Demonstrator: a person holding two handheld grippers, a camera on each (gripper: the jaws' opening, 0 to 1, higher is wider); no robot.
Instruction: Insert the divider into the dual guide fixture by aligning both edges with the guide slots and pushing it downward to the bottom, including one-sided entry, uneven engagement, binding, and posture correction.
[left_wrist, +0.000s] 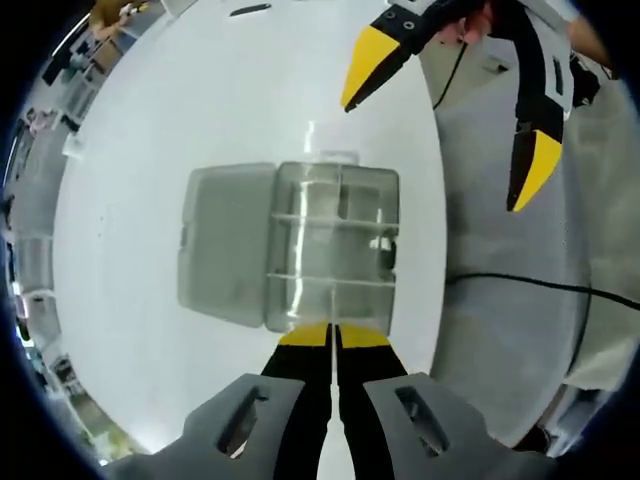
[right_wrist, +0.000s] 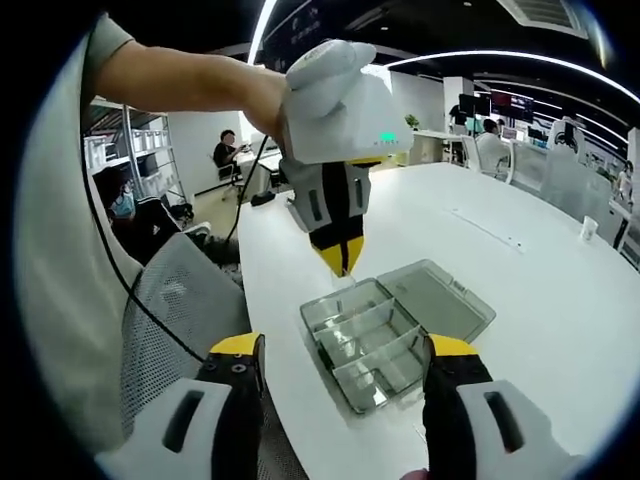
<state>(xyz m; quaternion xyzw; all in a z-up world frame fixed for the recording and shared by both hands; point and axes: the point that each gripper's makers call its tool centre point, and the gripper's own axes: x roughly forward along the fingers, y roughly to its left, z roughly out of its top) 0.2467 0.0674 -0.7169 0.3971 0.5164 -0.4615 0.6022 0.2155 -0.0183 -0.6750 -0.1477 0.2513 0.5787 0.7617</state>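
Yellow-tipped jaws of the left hand-held gripper (left_wrist: 332, 336) are pressed nearly together on a thin clear plastic divider (left_wrist: 329, 295), held upright over the near edge of the clear plastic compartment box (left_wrist: 335, 245), whose lid (left_wrist: 225, 245) lies open flat to the left on the white counter (left_wrist: 150, 130). Far right, the right hand-held gripper (left_wrist: 445, 145) hovers wide open, holding nothing.

Both views down, sharing box (left_wrist: 300, 245)
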